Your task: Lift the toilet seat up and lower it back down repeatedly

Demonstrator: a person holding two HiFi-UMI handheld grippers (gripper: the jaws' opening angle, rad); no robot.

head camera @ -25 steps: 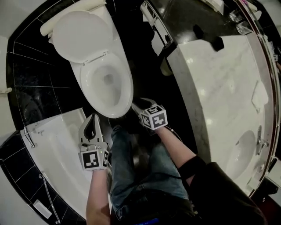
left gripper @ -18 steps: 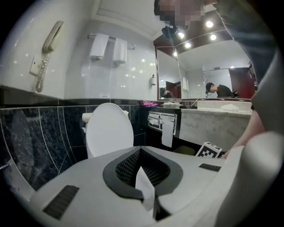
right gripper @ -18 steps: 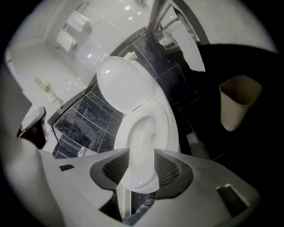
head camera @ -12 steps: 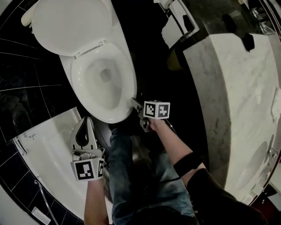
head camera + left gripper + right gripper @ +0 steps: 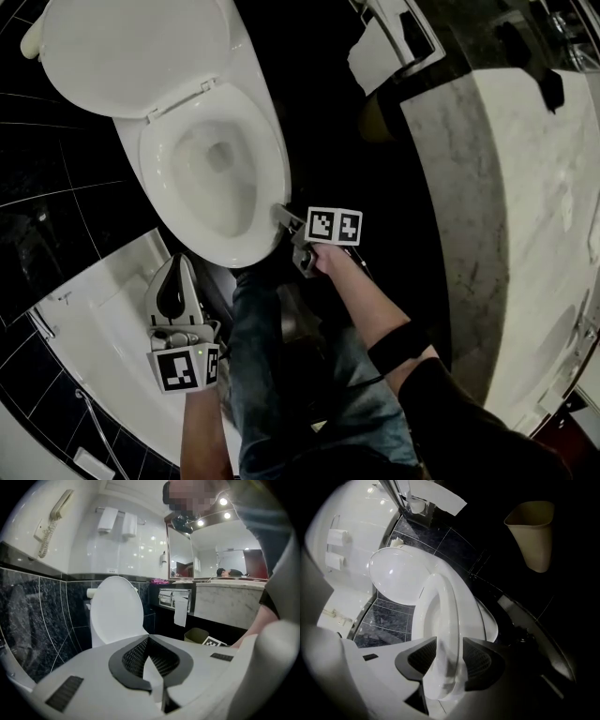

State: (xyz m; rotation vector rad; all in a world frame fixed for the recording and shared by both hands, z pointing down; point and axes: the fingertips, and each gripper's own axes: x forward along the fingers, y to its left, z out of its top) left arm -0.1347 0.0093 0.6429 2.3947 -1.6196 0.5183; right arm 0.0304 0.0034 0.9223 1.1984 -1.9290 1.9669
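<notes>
The white toilet stands with its lid (image 5: 141, 52) raised against the wall and its seat (image 5: 274, 159) lying low over the bowl. My right gripper (image 5: 286, 220) is at the seat's front right edge. In the right gripper view the seat's rim (image 5: 445, 611) runs between the two dark pads and fills the gap, so the right gripper (image 5: 450, 658) is shut on it. My left gripper (image 5: 176, 267) hangs to the left of the bowl's front, apart from it. Its jaws (image 5: 149, 639) meet at the tips with nothing in them, pointing toward the lid (image 5: 117, 609).
A white bathtub rim (image 5: 94, 328) curves at the lower left. A marble counter (image 5: 525, 187) fills the right side, with a beige bin (image 5: 375, 117) and a hanging toilet paper sheet (image 5: 375, 52) beside it. The person's jeans-clad legs (image 5: 272, 375) stand before the bowl.
Both grippers have sunk. The right one has rolled and come against the seat's front right edge. The left one has dropped lower beside the tub, and the toilet looms larger in view.
</notes>
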